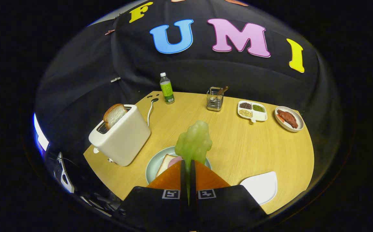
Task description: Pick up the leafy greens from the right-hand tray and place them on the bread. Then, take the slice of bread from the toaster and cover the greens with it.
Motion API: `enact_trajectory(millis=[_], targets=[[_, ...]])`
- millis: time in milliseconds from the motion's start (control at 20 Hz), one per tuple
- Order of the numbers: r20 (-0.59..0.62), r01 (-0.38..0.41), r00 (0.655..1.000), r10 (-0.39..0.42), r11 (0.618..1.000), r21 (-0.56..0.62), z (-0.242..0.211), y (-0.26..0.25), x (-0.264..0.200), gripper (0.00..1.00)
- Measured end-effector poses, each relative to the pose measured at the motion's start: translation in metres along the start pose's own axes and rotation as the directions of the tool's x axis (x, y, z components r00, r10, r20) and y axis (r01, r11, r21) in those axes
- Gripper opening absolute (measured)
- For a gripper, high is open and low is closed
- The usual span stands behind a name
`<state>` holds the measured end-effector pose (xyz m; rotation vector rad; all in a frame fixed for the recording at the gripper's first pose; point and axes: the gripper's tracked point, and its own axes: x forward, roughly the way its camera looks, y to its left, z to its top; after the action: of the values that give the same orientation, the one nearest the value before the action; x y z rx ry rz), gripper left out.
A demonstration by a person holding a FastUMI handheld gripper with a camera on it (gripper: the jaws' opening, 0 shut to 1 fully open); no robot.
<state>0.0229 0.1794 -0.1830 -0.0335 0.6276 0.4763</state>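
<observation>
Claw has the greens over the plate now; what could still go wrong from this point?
The claw is shut on the leafy greens, pinching only their lower edge, so the tall leaf could flop or slip before release. The bread on the plate lies partly hidden behind the fingers, so the greens might land off it, towards the rim. Later, the slice leans in the toaster, which may make it awkward to grip.
</observation>
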Motion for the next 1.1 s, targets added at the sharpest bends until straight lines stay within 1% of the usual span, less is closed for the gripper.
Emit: enact_trajectory(millis=[200,350,450,600,700,850,950,1000,1100], targets=[[-0.047,-0.037,0.998,0.036,0.999,-0.027,-0.011,0.025,0.030,0.05],[-0.090,-0.034,0.996,0.028,0.997,-0.068,-0.027,0.029,0.053,0.06],[-0.116,-0.016,0.993,0.006,0.996,-0.085,-0.035,0.028,0.064,0.06],[-0.136,-0.009,0.991,-0.003,0.996,-0.088,-0.042,0.028,0.075,0.06],[-0.149,-0.003,0.989,-0.010,0.996,-0.089,-0.046,0.027,0.080,0.09],[-0.165,0.027,0.985,-0.043,0.995,-0.100,-0.051,0.020,0.085,0.17],[-0.156,0.045,0.986,-0.061,0.993,-0.105,-0.049,0.017,0.089,0.25],[-0.154,0.046,0.986,-0.062,0.994,-0.102,-0.049,0.017,0.090,0.28],[-0.165,0.043,0.985,-0.059,0.994,-0.097,-0.052,0.016,0.092,0.37]])
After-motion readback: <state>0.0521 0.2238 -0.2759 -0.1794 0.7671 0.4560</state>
